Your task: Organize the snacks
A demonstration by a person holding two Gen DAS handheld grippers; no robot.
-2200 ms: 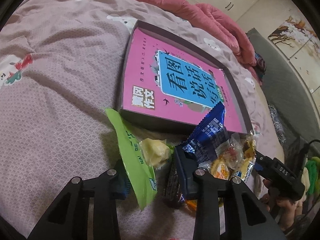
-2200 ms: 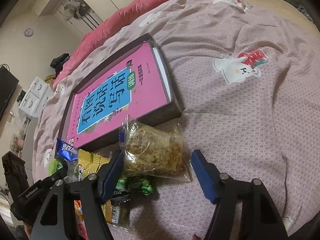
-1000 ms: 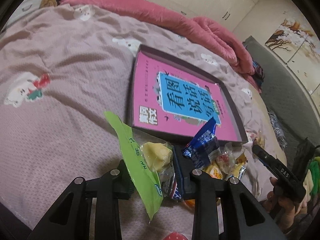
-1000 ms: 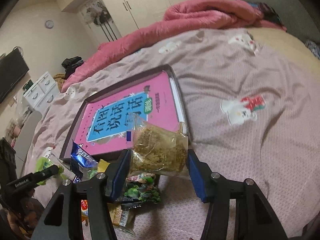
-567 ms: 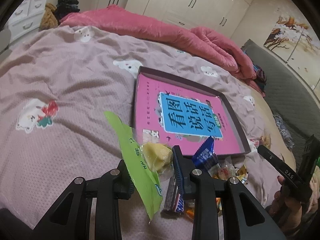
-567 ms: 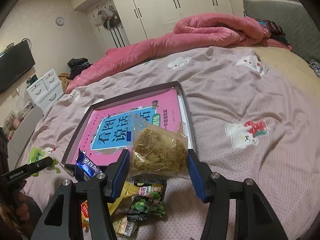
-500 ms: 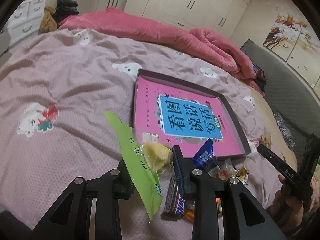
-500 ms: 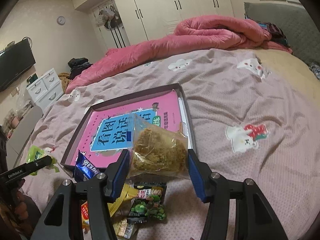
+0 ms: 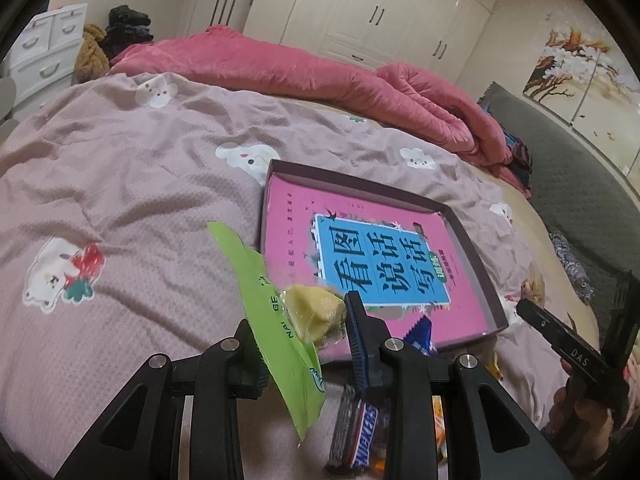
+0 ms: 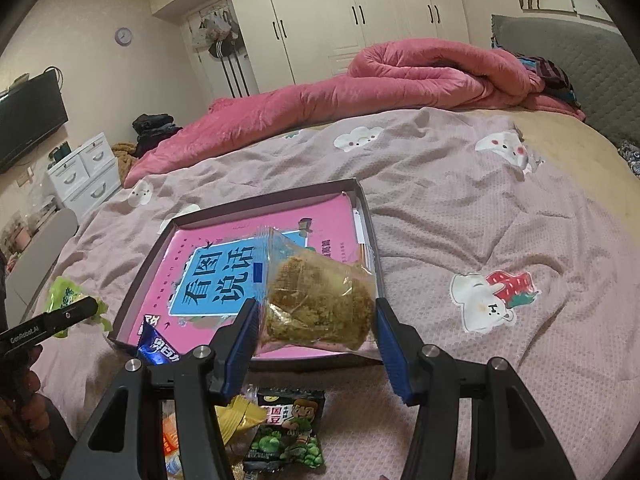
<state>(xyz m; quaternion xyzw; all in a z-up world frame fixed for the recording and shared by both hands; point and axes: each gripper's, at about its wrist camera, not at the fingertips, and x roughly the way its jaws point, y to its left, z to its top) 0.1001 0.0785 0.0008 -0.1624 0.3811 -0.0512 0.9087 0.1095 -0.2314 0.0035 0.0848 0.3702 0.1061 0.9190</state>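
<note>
My left gripper (image 9: 304, 320) is shut on a green packet with a yellow cake (image 9: 308, 312), lifted above the bed. My right gripper (image 10: 314, 320) is shut on a clear bag of brown crumbly snack (image 10: 316, 304), held up over the near edge of the dark box (image 10: 368, 216). That box (image 9: 472, 248) lies on the bedspread with a pink and blue book (image 9: 376, 264) inside. Loose snacks lie on the bed before the box: a Snickers bar (image 9: 356, 432), a blue packet (image 10: 158, 346), a green pea packet (image 10: 288, 432) and a yellow wrapper (image 10: 240, 412).
A pink quilt (image 10: 400, 76) is bunched along the far side of the bed. The mauve bedspread (image 9: 120, 208) with cartoon prints spreads left and right of the box. A grey headboard (image 9: 580, 192) stands at the right. The other gripper's black body (image 9: 576, 356) and a hand show at the right edge.
Both grippers have risen with their packets, and the views tilted up to show more of the room. The loose snack pile stayed on the bed below.
</note>
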